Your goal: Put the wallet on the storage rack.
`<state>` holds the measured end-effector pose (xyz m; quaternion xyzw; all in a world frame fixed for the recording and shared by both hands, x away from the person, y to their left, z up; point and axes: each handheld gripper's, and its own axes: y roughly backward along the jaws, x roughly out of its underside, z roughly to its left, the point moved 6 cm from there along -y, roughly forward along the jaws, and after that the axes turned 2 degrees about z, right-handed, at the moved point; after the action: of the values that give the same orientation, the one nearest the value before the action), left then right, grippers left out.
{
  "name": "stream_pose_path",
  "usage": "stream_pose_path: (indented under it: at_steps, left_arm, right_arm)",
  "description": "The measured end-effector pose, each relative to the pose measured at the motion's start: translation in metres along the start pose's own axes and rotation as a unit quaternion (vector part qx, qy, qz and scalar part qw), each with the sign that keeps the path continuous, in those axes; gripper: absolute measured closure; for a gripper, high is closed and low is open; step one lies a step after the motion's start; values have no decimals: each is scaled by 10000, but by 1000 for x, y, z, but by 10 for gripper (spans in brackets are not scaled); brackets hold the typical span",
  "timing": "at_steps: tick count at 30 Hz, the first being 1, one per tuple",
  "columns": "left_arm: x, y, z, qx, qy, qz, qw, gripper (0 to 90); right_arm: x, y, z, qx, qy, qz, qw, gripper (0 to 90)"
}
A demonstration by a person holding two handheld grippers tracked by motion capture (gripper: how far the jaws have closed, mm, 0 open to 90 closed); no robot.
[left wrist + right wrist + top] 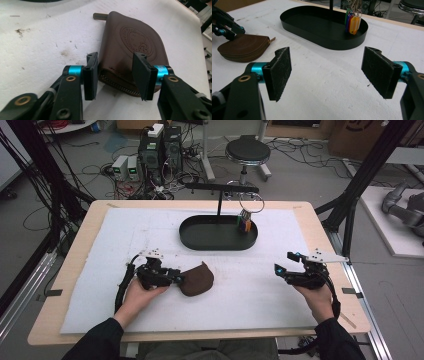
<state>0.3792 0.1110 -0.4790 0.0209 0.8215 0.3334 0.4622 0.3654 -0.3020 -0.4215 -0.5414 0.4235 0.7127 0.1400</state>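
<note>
A brown leather zip pouch (198,279) lies flat on the white mat, left of centre. In the left gripper view the pouch (132,40) shows an embossed round emblem and its zipper edge faces me. My left gripper (115,76) is open, one pad on each side of the pouch's near end, close to it or just touching. In the high view the left gripper (176,279) sits at the pouch's left side. My right gripper (327,75) is wide open over bare mat with nothing between its pads. In the high view the right gripper (284,264) is at the table's right.
A black oval tray (200,243) stands at the back centre with a T-shaped stand (220,200). A key ring with coloured tags (244,222) hangs into the tray's right end. The tray (317,41) lies beyond my right gripper, the pouch (244,47) to its left.
</note>
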Motion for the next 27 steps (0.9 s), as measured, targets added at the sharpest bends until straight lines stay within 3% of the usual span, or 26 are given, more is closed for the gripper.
stream_pose_path:
  at_steps: [4,9,13,18,21,22,24,27]
  left_arm:
    - [-3,5,-3,-79,-234,-113,9996,669]
    - [-10,8,-11,-132,-627,-252,9976,720]
    - [-17,11,-22,-85,-1110,-441,9928,752]
    - [-22,12,-38,38,-1732,-596,9831,773]
    - [-24,11,-47,83,-2117,-615,9754,780]
    - [-25,12,-51,101,-2285,-651,9713,781]
    - [-26,12,-58,169,-2466,-681,9666,784]
    - [-28,12,-65,281,-2624,-743,9617,786]
  right_arm:
    - [0,1,0,3,-25,-8,10000,249]
    - [0,0,0,-8,-16,-21,10000,251]
    - [-2,0,2,-59,-12,-60,10000,254]
    - [-5,-2,9,-219,25,-96,9997,254]
    - [-7,-6,15,-366,105,-130,9992,257]
    - [-8,-7,16,-412,112,-129,9990,257]
    - [-11,-11,23,-523,171,-153,9984,257]
    - [-14,-16,32,-748,195,-163,9969,258]
